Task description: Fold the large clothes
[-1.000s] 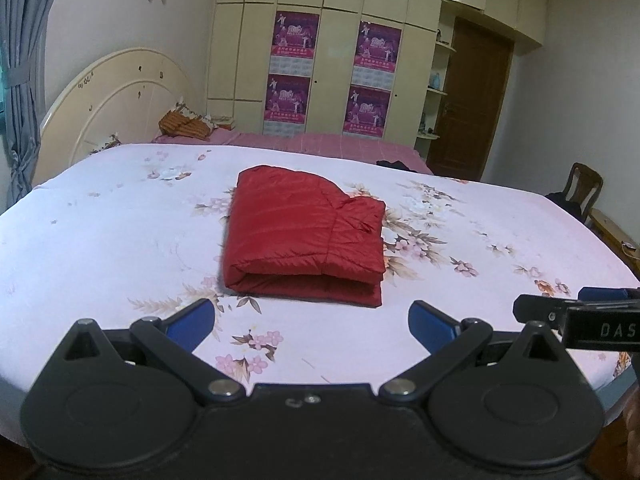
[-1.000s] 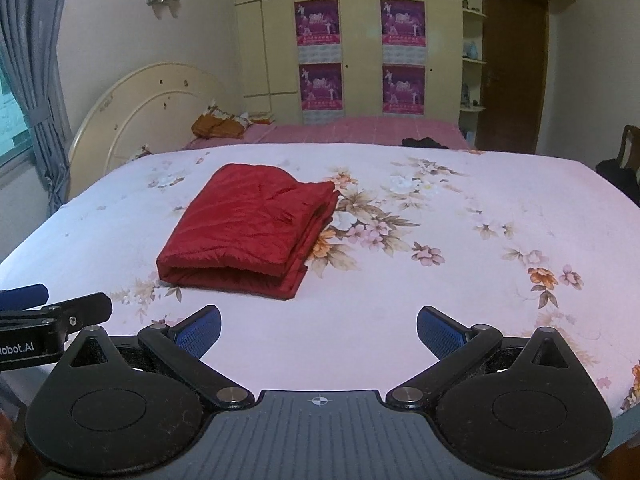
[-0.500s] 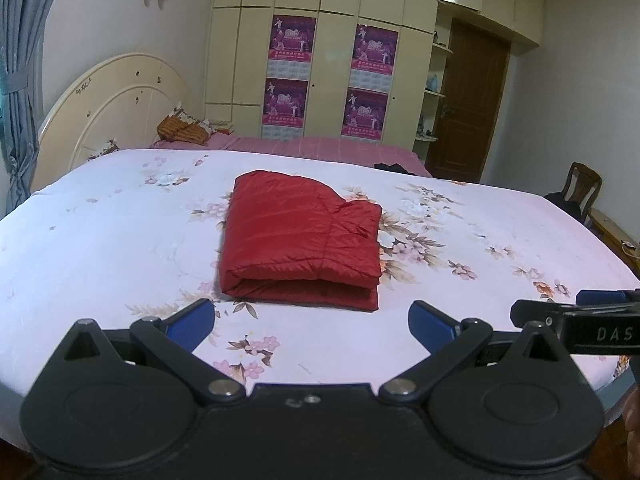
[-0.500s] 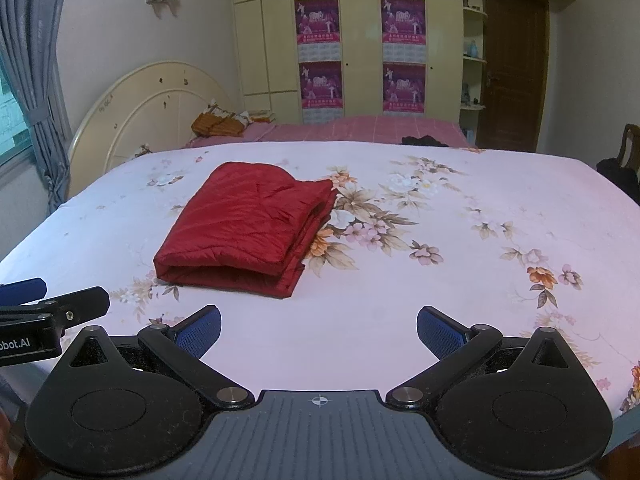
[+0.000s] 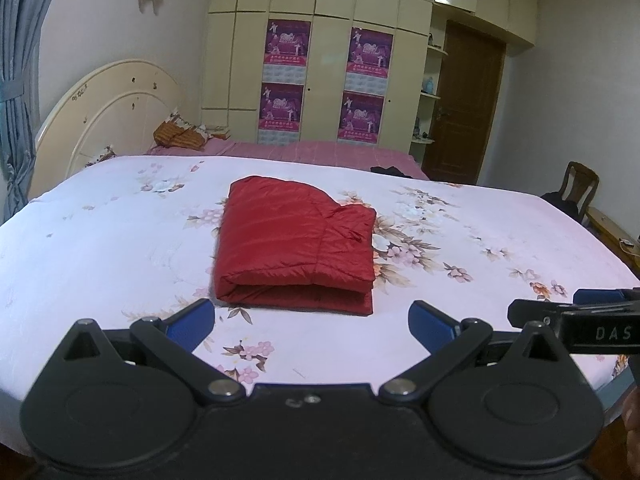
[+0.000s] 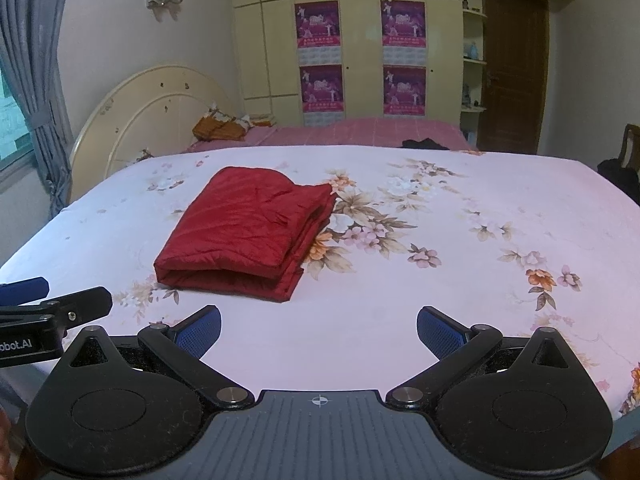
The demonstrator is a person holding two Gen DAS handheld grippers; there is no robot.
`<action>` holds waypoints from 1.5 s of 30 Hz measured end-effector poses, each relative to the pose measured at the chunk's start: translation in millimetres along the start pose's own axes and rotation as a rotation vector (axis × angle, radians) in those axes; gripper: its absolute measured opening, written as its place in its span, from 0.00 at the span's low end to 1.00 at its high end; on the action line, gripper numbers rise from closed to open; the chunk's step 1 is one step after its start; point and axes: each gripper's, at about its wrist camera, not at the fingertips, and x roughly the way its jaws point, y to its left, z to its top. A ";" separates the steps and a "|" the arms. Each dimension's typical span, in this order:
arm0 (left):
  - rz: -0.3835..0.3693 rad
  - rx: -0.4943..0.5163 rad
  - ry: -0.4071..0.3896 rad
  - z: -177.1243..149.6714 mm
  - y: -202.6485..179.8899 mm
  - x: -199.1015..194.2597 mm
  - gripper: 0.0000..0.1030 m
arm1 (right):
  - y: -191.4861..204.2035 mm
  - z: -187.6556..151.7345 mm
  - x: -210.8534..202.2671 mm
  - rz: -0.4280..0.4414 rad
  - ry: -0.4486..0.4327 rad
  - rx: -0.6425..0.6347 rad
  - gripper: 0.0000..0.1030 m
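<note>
Jacket (image 5: 296,248) lies folded ahead, long axis away from me; left tool (image 5: 312,316) nearer, both tools wide, empty.

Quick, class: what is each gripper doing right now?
Left gripper: open, empty, short of the folded red quilted jacket.
Right gripper: open, empty, over the floral white bedsheet.
</note>
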 end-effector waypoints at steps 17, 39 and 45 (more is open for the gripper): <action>-0.010 0.007 -0.011 -0.9 -0.9 2.2 1.00 | -1.1 0.8 -2.8 0.004 -0.004 0.003 1.00; -0.026 0.008 -0.013 -3.1 6.6 1.2 1.00 | 5.0 0.0 -1.1 0.011 0.000 -0.005 1.00; -0.030 0.012 -0.013 -3.5 6.9 0.3 1.00 | 4.7 -0.3 -1.2 0.010 0.001 -0.004 1.00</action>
